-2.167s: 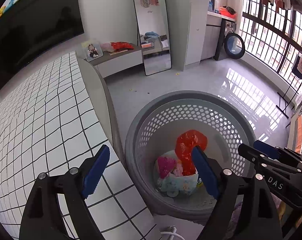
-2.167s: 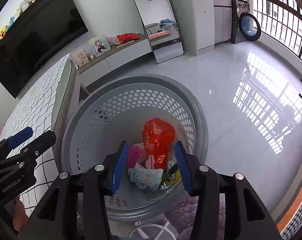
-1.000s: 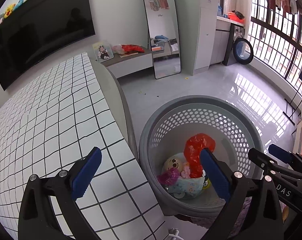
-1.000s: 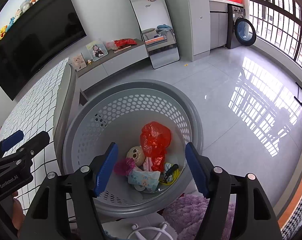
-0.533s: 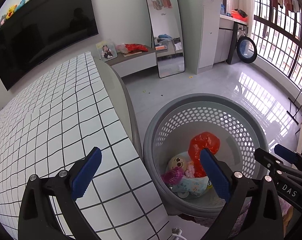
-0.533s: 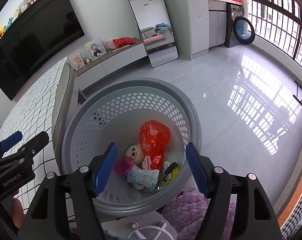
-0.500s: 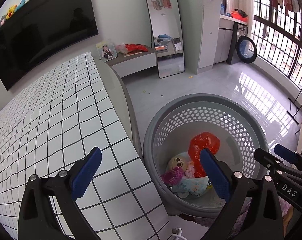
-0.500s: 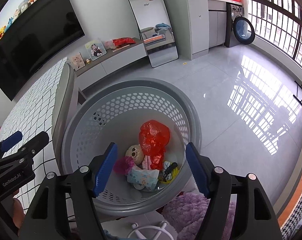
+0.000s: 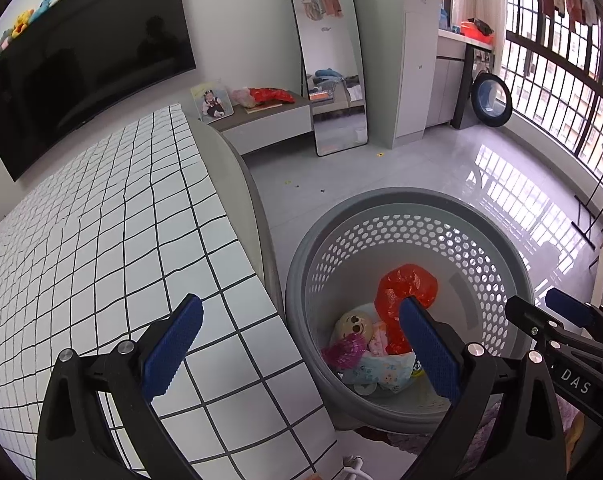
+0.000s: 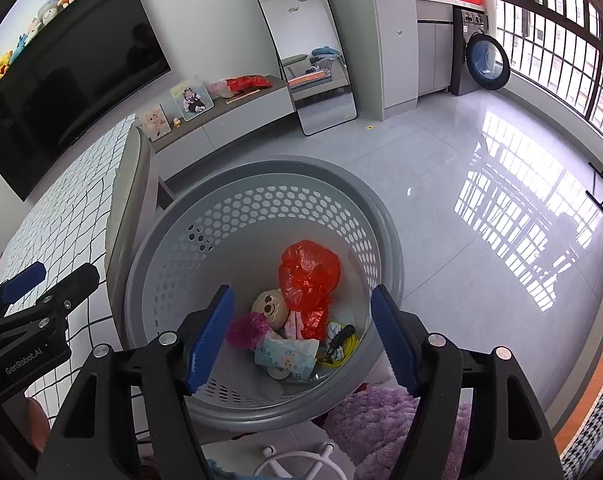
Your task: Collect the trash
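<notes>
Both grippers are hanging wide open and empty: the left gripper (image 9: 297,350) over the checked bed (image 9: 101,240) edge, the right gripper (image 10: 301,336) over the grey basket (image 10: 385,240). Its blue pads (image 10: 211,336) are cutting off part of the trash heaped on the basket floor, where a red plastic bag (image 10: 307,270) is lying on a doll face (image 10: 270,306) and a wipes packet (image 10: 287,354); smaller bits are hard to make out. Beyond, a mirror (image 10: 301,40) is leaning against the wall.
</notes>
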{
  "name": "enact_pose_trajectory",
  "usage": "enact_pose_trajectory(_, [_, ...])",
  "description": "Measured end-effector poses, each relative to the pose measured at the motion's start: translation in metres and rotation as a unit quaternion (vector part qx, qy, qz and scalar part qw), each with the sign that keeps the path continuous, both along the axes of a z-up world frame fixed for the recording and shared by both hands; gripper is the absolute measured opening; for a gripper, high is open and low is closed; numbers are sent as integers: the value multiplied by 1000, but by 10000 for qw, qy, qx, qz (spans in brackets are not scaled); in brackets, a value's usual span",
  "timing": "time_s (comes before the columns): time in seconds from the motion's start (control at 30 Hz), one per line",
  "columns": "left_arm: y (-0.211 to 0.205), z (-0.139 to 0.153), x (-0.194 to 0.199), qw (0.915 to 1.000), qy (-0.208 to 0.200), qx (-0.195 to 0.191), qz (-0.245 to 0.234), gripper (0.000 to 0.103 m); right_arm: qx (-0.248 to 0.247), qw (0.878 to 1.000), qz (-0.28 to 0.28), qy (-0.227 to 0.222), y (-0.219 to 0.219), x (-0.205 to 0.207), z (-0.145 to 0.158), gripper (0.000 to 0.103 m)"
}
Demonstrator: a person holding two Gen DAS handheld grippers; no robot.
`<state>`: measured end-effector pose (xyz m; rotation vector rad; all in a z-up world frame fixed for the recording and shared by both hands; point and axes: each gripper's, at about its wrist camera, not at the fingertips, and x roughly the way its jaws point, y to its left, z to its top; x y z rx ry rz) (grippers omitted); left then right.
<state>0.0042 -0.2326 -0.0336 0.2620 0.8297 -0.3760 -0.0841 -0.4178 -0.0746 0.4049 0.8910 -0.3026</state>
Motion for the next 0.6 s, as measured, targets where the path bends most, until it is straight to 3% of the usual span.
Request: enact_pose_trajectory(0.6, [1, 2, 0, 10000, -11, -31, -31, 97, 3, 10000, 41, -25, 1, 1, 1, 68])
